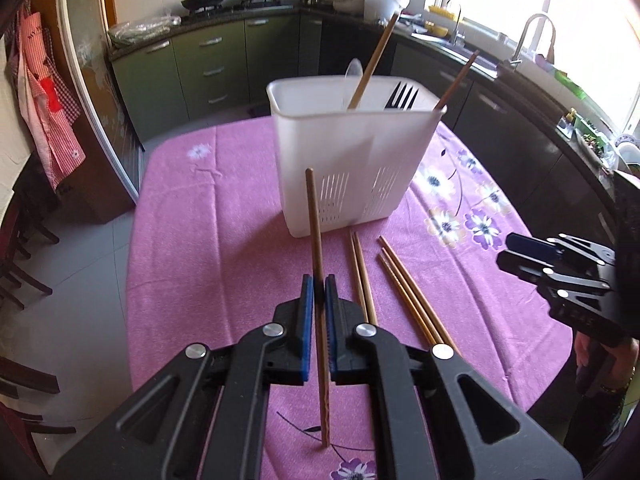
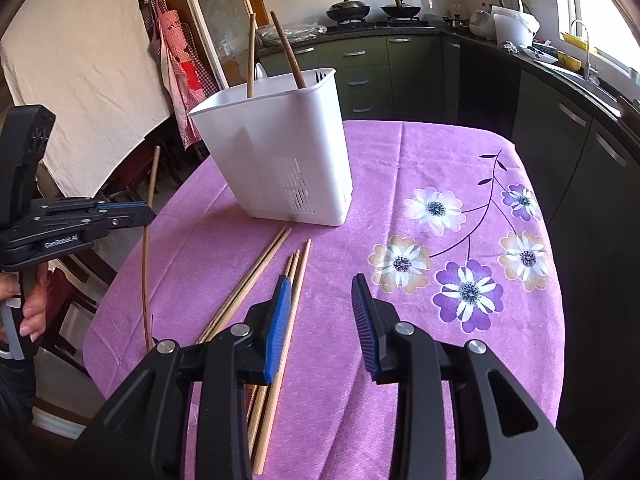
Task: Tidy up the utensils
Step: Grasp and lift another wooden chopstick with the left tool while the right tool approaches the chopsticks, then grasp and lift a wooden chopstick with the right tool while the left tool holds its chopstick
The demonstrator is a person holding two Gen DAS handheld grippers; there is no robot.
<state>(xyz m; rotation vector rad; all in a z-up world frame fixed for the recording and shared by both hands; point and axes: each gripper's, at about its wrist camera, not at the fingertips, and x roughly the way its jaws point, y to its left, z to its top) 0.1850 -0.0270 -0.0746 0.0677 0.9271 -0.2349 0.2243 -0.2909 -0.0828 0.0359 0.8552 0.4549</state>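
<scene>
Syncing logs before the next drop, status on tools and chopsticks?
Left tool shut on one chopstick, lifted. Right tool open, empty. Five chopsticks left on tablecloth; white utensil holder ahead, path clear.

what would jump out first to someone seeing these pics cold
Probably the left gripper, low in the left wrist view, pinching one brown chopstick upright above the pink flowered tablecloth. Behind it stands a white slotted utensil holder already holding two chopsticks and a black fork. More loose chopsticks lie on the cloth in front of it, by the open right gripper.
</scene>
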